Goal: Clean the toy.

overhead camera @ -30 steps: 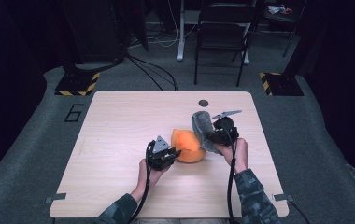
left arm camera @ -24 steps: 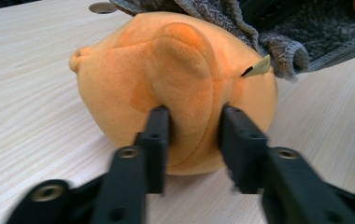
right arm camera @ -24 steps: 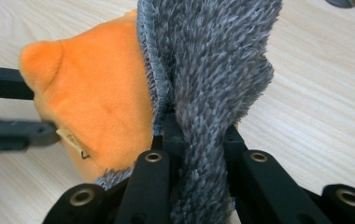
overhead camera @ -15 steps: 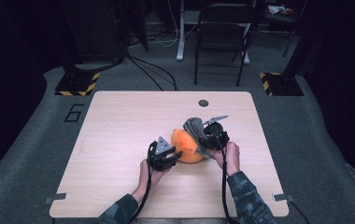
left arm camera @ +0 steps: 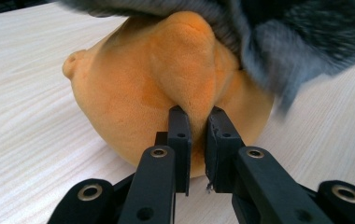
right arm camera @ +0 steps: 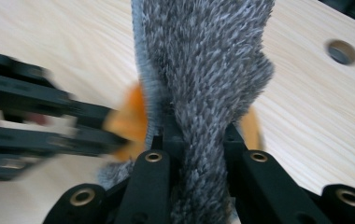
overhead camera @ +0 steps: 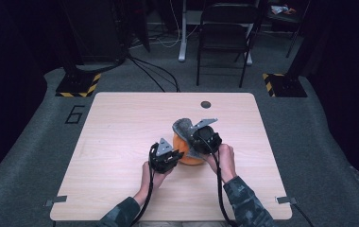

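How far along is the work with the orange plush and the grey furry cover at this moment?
Done: both grips are set. The left tool pinches a fold of the orange plush, and the right tool is shut on the grey furry cover. In hand: the cover lies partly over the plush. Left: whether it is going on or coming off cannot be told; plenty of orange is exposed.

high view: above counter (overhead camera: 121, 123), facing 12 o'clock, downward, far | left gripper view: close on orange plush (left arm camera: 166, 88) | right gripper view: close on grey fur (right arm camera: 203, 70) | shared: plush, counter centre
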Motion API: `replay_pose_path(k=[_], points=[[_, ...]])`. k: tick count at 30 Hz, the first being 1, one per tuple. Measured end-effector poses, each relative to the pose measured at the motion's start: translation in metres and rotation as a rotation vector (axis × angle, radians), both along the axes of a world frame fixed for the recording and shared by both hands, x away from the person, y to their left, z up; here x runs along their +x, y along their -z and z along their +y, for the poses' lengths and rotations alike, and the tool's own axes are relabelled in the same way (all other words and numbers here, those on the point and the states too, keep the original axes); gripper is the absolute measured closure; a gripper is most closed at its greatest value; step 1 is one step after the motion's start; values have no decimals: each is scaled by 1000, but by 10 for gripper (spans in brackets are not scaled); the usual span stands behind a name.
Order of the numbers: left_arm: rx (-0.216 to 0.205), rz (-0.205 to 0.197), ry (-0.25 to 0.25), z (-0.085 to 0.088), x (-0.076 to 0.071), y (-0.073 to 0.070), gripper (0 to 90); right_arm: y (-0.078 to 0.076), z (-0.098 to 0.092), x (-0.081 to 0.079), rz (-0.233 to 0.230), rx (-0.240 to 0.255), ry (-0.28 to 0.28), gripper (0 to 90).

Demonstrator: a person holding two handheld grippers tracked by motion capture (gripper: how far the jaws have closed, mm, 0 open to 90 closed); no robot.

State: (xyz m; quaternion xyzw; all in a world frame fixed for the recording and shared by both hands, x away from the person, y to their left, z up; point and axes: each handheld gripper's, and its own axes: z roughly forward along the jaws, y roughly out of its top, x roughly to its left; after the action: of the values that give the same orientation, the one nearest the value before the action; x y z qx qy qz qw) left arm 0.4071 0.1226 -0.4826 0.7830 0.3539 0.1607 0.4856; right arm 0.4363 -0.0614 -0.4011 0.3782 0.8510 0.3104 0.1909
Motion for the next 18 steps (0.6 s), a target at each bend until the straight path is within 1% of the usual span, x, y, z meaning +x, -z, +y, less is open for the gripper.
replay_pose_path(k=[1,2,3,4,5,6,7,8,9,10,11,13,15,16,18], points=[[10,0,5,0,0,0,817,2,-3,2,4,0,20,789],[8,-1,6,0,0,1,815,4,-7,4,25,13,45,788],[8,-1,8,0,0,1,813,7,-14,7,38,27,51,788],[16,-1,11,0,0,2,811,9,-19,10,51,34,71,789],[15,2,6,0,1,2,810,12,-24,13,61,36,87,789],[12,9,15,1,1,2,808,16,-29,17,72,27,107,789],[6,7,9,1,1,3,807,21,-35,21,89,37,114,789],[6,12,13,0,1,3,805,25,-41,24,131,79,121,789],[10,5,14,0,1,3,804,30,-46,27,161,115,127,789],[14,2,15,-1,1,3,804,31,-49,29,174,126,136,789],[16,3,17,-1,0,2,804,32,-51,30,173,114,145,789],[13,0,13,-1,1,2,804,34,-54,31,160,65,168,789],[0,8,7,0,1,3,804,41,-60,34,183,71,185,789],[2,5,8,0,1,3,804,44,-62,35,195,75,196,789],[3,4,10,0,1,3,803,50,-66,38,210,68,209,789]])
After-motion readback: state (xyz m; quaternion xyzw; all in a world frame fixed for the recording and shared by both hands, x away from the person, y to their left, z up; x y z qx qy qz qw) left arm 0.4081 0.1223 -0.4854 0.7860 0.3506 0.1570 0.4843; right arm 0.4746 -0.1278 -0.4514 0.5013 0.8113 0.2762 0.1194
